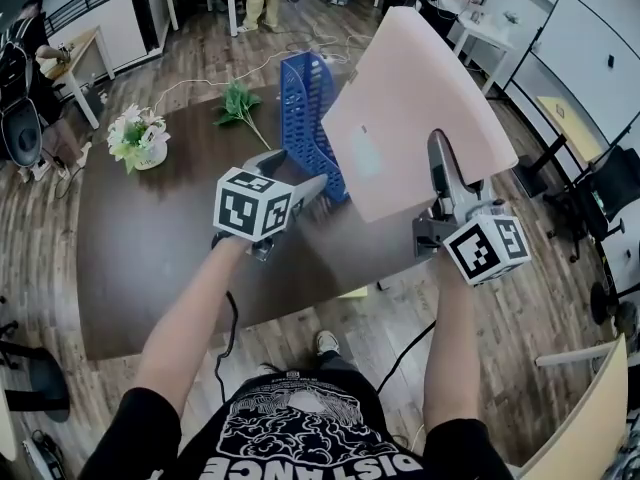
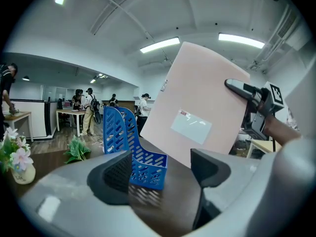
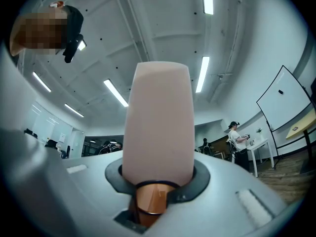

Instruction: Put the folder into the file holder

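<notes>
The pink folder (image 1: 420, 108) is held up in the air over the table's right part, tilted, with a pale label on its face. My right gripper (image 1: 440, 153) is shut on its lower edge; in the right gripper view the folder (image 3: 158, 122) rises straight out of my right gripper (image 3: 158, 174). The blue slotted file holder (image 1: 310, 118) stands upright on the table, just left of the folder. My left gripper (image 1: 298, 171) is open and empty, close to the holder's near end. In the left gripper view the file holder (image 2: 126, 142) and folder (image 2: 202, 112) lie beyond my left gripper (image 2: 160, 169).
On the dark brown table (image 1: 150, 248) a white pot of flowers (image 1: 140, 138) stands at the left and a green leafy sprig (image 1: 238, 103) lies behind the holder. Desks, chairs, a whiteboard (image 1: 590, 48) and people stand around the room.
</notes>
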Demonstrator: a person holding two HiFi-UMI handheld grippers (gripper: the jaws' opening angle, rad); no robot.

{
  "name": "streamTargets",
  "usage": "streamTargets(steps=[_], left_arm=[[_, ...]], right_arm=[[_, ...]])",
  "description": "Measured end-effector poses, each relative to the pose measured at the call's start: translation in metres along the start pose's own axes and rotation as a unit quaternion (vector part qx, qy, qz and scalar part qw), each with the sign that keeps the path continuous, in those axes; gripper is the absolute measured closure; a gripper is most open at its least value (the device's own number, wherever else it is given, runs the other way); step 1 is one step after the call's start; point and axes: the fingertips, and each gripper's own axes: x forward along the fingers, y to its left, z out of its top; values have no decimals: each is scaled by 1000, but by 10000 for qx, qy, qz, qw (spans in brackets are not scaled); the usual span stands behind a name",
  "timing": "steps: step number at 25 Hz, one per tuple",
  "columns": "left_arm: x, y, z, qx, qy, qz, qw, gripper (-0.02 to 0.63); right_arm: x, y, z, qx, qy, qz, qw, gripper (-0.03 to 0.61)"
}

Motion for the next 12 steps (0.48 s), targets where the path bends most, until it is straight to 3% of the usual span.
streamTargets(steps=[12], left_arm=[[28,6,13,-99,15,299,9995,230]], right_arm=[[45,-30,4,-123,-72,197,9997,472]])
